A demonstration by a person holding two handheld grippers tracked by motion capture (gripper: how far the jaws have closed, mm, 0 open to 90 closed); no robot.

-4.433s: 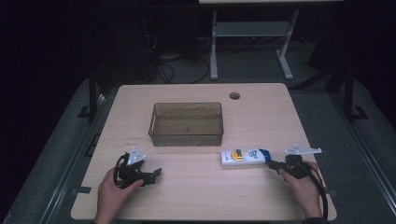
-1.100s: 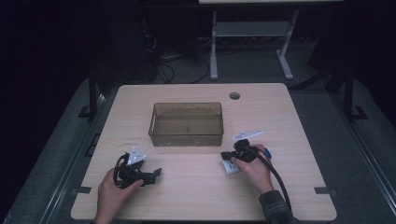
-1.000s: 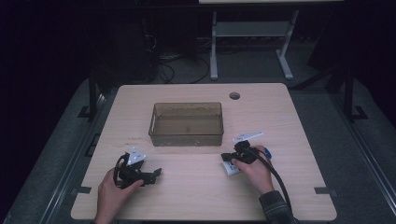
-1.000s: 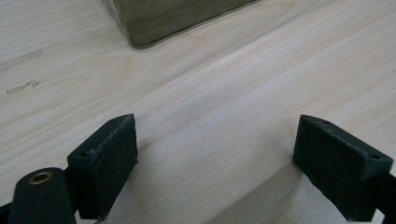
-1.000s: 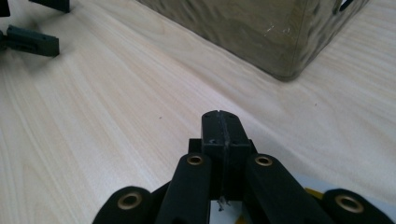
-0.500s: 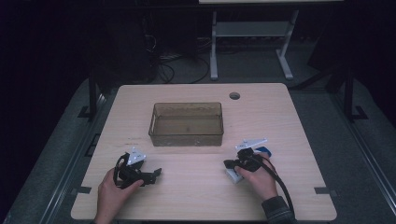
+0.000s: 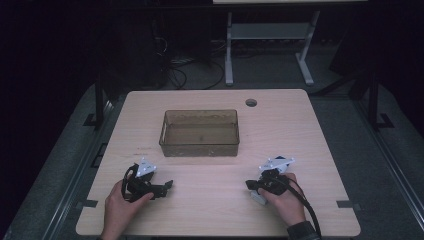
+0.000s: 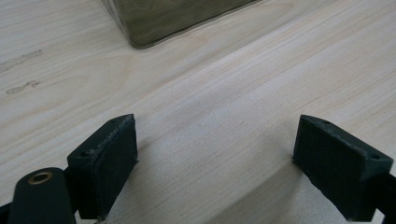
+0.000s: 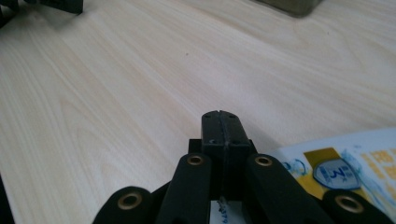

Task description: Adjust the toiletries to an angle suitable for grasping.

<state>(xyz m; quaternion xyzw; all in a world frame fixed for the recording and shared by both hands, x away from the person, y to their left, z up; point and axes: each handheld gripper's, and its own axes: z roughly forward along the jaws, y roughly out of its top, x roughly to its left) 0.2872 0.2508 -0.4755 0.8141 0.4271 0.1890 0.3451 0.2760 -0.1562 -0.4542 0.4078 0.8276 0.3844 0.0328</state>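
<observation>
Right gripper (image 7: 256,186): I read the jaws pressed flat together, nothing between the pads. Right gripper view shows the two black pads (image 9: 219,133) meeting on a single seam, tips low over bare wood.
Left gripper (image 7: 165,186): jaws spread wide, nothing between them. It sits on the near-left of the table, tips pointing toward the middle.
Tube (image 9: 345,158): lies flat on the table at the near-right, right against the right gripper. In the right gripper view it runs out from beside the closed jaws; I can't tell whether the jaw linkage rests on it or just sits alongside.
Tube in high view: mostly under the right hand (image 7: 282,200); I only see a pale end (image 7: 256,197) poking out just below the jaws.
Tube look: white to pale blue body, yellow band, blue shield badge with a numeral, orange lettering. Print too blurred to read. A small white label edge shows under the linkage.
Bin (image 7: 200,134): clear smoky-brown rectangular tub, mid-table, well beyond both grippers. Looks bare inside from above.
Bin corner: its near corner (image 8: 140,28) is ahead of the left jaws, well apart.
Path: plain wood between right gripper and bin.
Table (image 7: 300,130): light wood, round cable hole (image 7: 251,102) at far right-centre.
Background: dark floor, desk frame and cables beyond the far edge.
</observation>
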